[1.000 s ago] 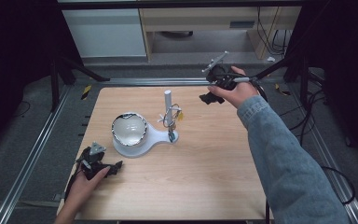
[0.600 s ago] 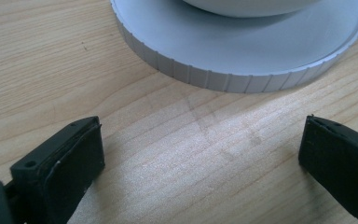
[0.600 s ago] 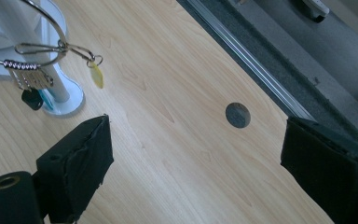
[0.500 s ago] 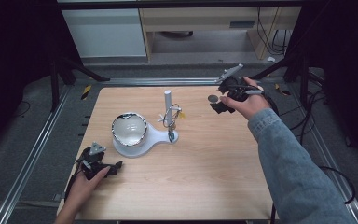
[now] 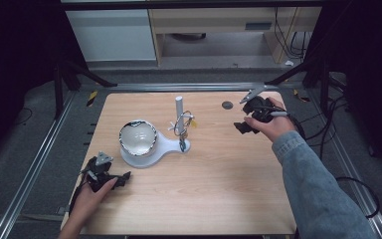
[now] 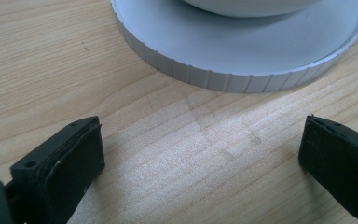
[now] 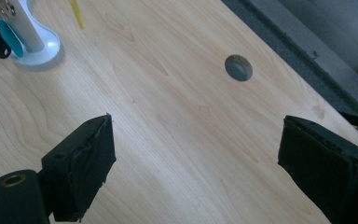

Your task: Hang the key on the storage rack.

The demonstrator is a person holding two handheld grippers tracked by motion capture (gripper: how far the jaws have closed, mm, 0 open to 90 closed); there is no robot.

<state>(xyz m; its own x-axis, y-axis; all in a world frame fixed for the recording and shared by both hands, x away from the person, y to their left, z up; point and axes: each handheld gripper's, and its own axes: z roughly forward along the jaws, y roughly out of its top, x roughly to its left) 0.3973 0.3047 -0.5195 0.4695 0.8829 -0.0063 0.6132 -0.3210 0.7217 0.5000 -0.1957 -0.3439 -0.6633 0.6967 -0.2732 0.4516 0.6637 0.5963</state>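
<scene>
A white stand (image 5: 164, 145) sits left of the table's middle. Its round base (image 6: 233, 70) carries a shiny bowl (image 5: 138, 138), and its upright post (image 5: 179, 106) has a bunch of keys and tags (image 5: 183, 124) hanging from it. Near the front left corner my left gripper (image 5: 121, 178) lies low on the wood, pointing at the round base. Its jaws stand open (image 6: 200, 154) around bare table. Toward the back right my right gripper (image 5: 246, 118) is held above the table, open (image 7: 196, 154), with nothing in it. It looks toward the post's foot (image 7: 32, 44).
A small round hole (image 5: 227, 105) pierces the tabletop near the far edge, just left of the right gripper, hole (image 7: 238, 67). A yellow tag (image 7: 77, 11) lies by the post. Metal rails and cables flank the table.
The right gripper has drawn back from the far edge, moving right and nearer the person, which uncovered the round hole. The left gripper has stayed put.
</scene>
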